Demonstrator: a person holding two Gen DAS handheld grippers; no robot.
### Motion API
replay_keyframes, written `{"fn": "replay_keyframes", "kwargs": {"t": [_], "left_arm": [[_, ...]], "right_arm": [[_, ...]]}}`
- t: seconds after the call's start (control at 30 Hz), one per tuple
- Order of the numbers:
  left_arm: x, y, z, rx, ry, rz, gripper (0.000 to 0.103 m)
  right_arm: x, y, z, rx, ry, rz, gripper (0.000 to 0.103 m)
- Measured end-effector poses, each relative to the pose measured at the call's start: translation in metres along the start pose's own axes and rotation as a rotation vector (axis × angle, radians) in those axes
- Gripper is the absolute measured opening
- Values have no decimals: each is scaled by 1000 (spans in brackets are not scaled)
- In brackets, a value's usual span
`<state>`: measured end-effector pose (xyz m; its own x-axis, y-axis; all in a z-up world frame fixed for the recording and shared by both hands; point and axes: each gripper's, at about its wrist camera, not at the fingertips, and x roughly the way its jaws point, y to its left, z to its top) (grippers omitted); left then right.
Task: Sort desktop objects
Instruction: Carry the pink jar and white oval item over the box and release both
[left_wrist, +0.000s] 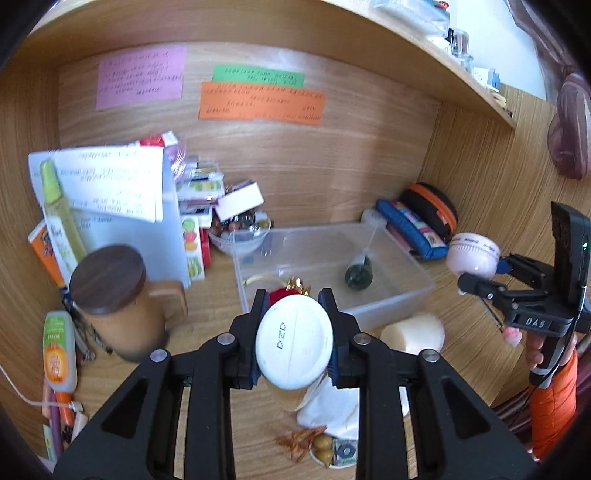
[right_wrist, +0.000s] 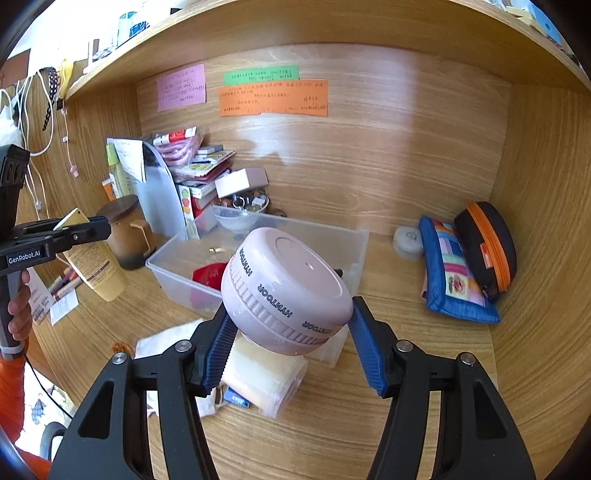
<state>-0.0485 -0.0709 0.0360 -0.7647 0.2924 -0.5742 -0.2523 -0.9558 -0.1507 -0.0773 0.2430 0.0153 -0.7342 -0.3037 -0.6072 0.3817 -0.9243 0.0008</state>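
My left gripper (left_wrist: 293, 306) is shut on a cream tube, held just below its white oval cap (left_wrist: 294, 343). The right wrist view shows that yellowish tube (right_wrist: 94, 267) hanging from the left gripper (right_wrist: 98, 226) above the desk at the left. My right gripper (right_wrist: 290, 310) is shut on a round pale-pink gadget (right_wrist: 291, 288) with ribbed sides, tilted between the blue pads. In the left wrist view, that pink gadget (left_wrist: 472, 254) is at the right. Behind both stands a clear plastic bin (left_wrist: 402, 291) holding a red item, a gold piece and a dark green ball (left_wrist: 358, 275).
A brown mug with a wooden lid (left_wrist: 110, 291) stands at the left, with papers and stacked boxes behind it. A blue pencil case (right_wrist: 454, 277) and a black-orange pouch (right_wrist: 487, 243) lie at the right wall. A cream roll (left_wrist: 413, 332) and a white cloth (left_wrist: 332, 406) lie near the front.
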Motion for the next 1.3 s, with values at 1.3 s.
{"fn": "replay_keyframes", "kwargs": {"t": [1.3], "left_arm": [[147, 26, 64, 17, 141, 21, 26]], "right_arm": [[145, 16, 67, -117, 194, 137, 56]]}}
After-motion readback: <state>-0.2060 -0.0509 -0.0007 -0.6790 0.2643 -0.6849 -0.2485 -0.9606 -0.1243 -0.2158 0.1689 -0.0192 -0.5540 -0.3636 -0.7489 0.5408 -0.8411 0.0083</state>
